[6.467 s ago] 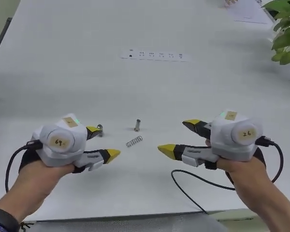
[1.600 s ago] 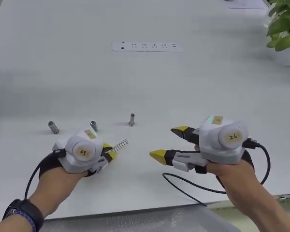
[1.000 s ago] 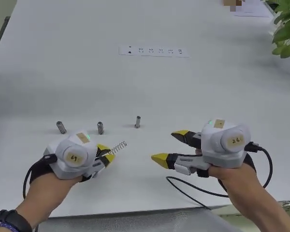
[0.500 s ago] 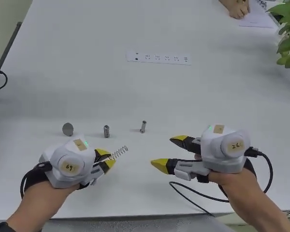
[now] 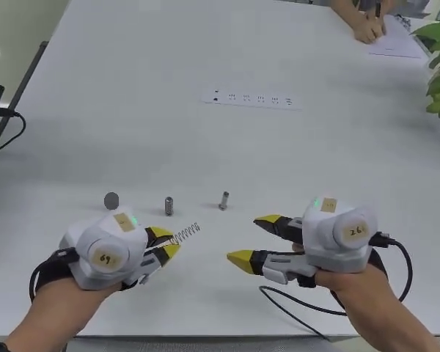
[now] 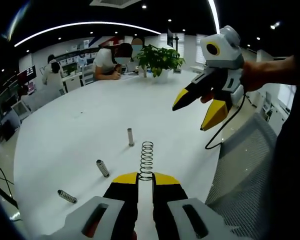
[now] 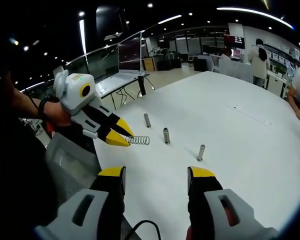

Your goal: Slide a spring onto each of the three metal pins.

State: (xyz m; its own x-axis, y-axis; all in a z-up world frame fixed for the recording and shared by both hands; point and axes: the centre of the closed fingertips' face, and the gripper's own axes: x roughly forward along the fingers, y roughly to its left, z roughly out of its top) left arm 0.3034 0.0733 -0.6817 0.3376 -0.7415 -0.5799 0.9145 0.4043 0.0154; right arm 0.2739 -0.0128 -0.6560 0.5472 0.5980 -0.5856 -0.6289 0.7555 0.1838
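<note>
Left gripper [image 5: 166,242] sits nearest, on the left, its jaws pinched on the near end of the spring [image 5: 185,234], which juts forward clear of the table [image 5: 132,132]. Right gripper [image 5: 251,238], level with it on the right, is spread wide and carries nothing. Just beyond stand the 3 pins: the left pin [image 5: 111,199] and middle pin [image 5: 169,206] wear springs, the right pin [image 5: 224,200] is bare (1 left to do). That thin wire coil looks featherlight and soft, likely to buckle or flick away if squeezed mid-length. The end-coil hold suits it, leaving the far mouth free for the pin's tip.
</note>
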